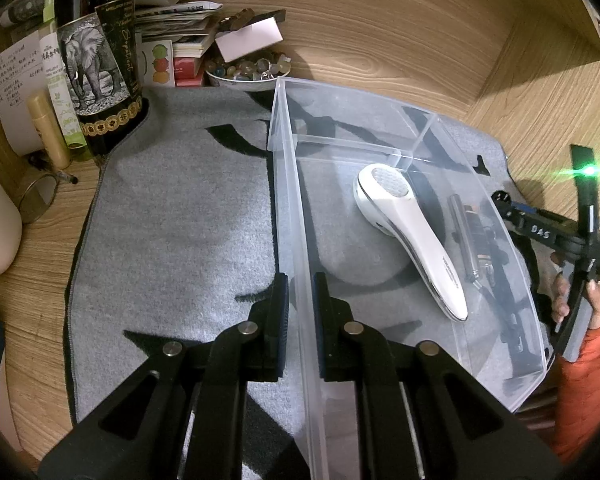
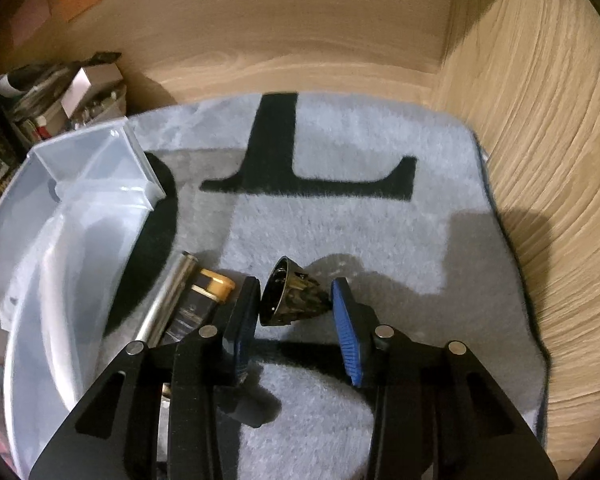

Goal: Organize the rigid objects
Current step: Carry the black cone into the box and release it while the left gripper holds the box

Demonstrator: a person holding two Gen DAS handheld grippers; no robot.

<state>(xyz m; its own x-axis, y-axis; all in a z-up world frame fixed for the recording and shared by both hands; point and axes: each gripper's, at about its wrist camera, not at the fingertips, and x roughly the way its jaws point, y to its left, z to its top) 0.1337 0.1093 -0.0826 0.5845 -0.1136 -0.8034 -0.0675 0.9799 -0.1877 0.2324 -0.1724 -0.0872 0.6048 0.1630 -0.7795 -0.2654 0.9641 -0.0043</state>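
Right gripper (image 2: 294, 312) straddles a small dark cone-shaped metal piece (image 2: 290, 298) on the grey mat (image 2: 380, 240), pads barely touching. Left gripper (image 1: 300, 320) pinches the clear plastic bin's wall (image 1: 296, 240). Next: grip firmly, lift it into the bin.

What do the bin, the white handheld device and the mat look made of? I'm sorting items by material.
The bin looks like clear, slightly frosted hard plastic: the mat's pattern shows through its thin, straight walls. The white handheld device seems glossy moulded plastic, going by the sheen on its smooth shell, with a dimpled head. The mat looks like soft, matt grey fabric with a fuzzy nap.
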